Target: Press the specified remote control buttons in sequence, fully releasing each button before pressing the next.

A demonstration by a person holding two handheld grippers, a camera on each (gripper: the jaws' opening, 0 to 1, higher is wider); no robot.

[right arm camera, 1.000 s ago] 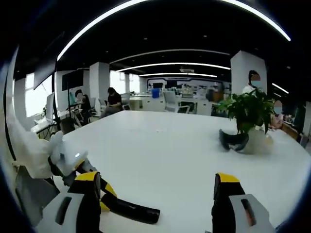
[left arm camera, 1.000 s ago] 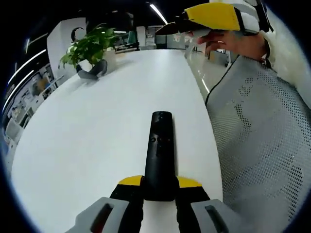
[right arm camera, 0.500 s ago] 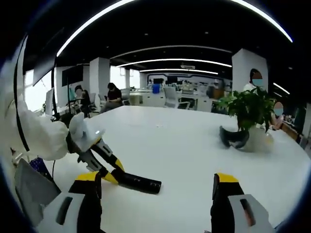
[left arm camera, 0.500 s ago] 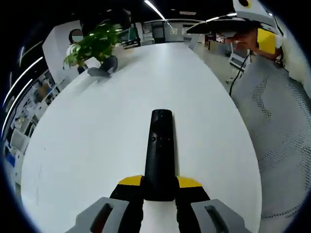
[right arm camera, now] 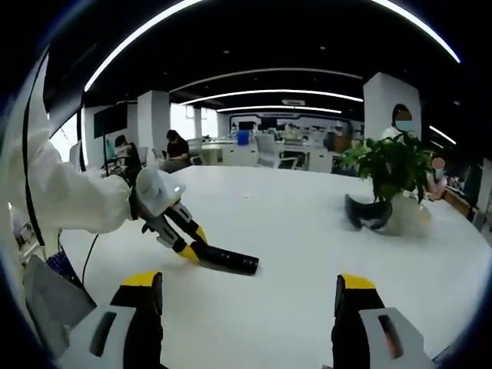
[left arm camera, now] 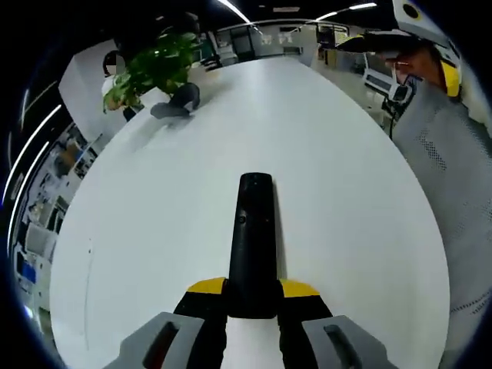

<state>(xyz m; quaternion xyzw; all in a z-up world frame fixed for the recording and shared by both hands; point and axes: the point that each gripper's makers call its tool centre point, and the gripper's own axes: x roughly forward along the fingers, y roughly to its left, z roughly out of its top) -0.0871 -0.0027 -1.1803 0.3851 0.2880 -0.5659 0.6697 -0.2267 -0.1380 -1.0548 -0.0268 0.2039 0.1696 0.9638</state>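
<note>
- While the left gripper (left arm camera: 252, 296) clamps it, the black remote control (left arm camera: 252, 244) juts forward from between the yellow-tipped fingers (left arm camera: 206, 286), its near end pinched by both, its far end free above the white table (left arm camera: 154, 223).
- Small buttons on the remote's upper face; labels too small to read.
- In the right gripper view, the remote (right arm camera: 224, 260) and the left gripper (right arm camera: 183, 244) sit ahead and left of the right gripper (right arm camera: 244, 296); remote tilted down toward the table.
- Right gripper: jaws spread wide, nothing between them, well apart from the remote.
- Potted plant (right arm camera: 390, 173) beyond the right finger (right arm camera: 352, 290), far across the table.
- White sleeve (right arm camera: 61, 200) behind the left gripper.
</note>
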